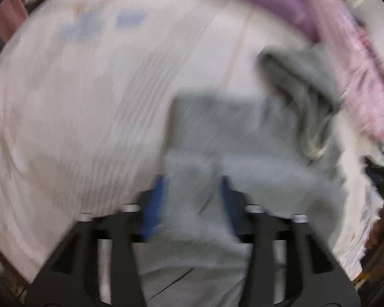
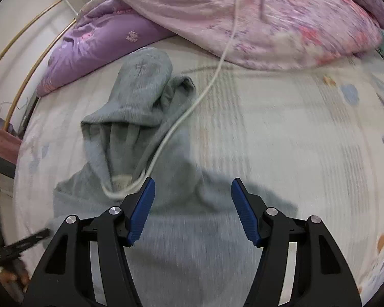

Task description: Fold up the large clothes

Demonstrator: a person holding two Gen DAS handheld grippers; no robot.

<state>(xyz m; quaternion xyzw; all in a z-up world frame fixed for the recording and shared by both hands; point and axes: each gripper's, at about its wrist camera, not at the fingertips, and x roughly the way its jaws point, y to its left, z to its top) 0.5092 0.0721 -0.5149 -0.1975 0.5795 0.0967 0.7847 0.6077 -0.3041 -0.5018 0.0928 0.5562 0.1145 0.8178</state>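
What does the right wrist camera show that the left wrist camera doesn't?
Only the right wrist view shows the white cord trailing across the hood, and a sharp look at the open right gripper. Only the left wrist view shows the left gripper, jaws apart over grey cloth, badly blurred. Both share the grey hoodie on the pale bedsheet and the pink-purple quilt.

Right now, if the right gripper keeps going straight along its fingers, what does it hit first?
Most likely the grey hoodie on the bed: the right gripper stands open and empty over its body fabric. Depth unclear.
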